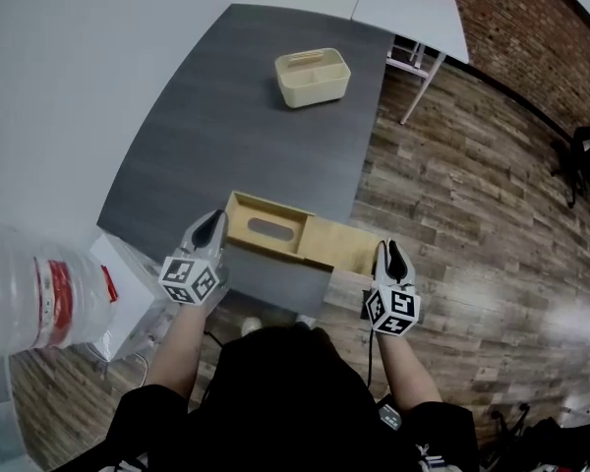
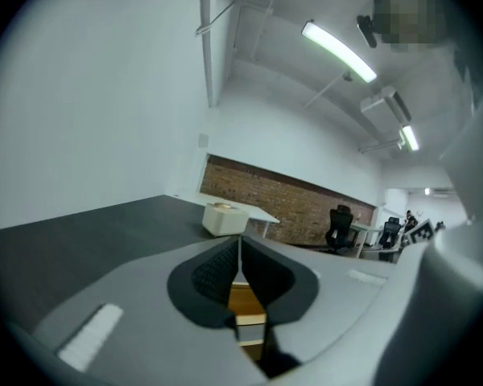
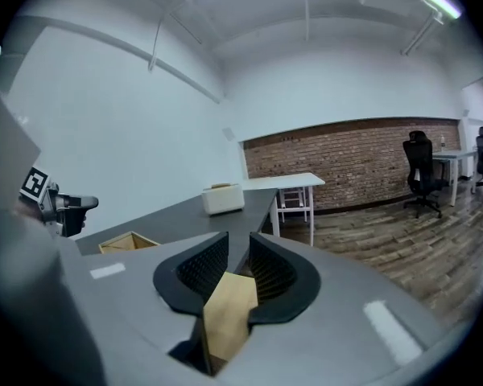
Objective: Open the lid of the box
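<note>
The box (image 1: 265, 226) sits at the near edge of the dark table (image 1: 226, 116), open at the top, with an oval slot in its inner panel. Its lid (image 1: 339, 246) is slid out toward 3 o'clock and overhangs the table's corner. The left gripper (image 1: 209, 226) is at the box's 9 o'clock end. Its jaws are closed tip to tip, with wood showing in the gap behind the tips; I cannot tell whether they pinch the box. The right gripper (image 1: 391, 252) is at the lid's 3 o'clock end. Its jaws stand a little apart, with the lid's end lying tilted between them. A cream tub (image 1: 313, 77) stands well apart at 12 o'clock from the box. A clear bottle (image 1: 39, 298) shows at 9 o'clock, off the table. A plank floor (image 1: 472, 195) lies at 3 o'clock.
</note>
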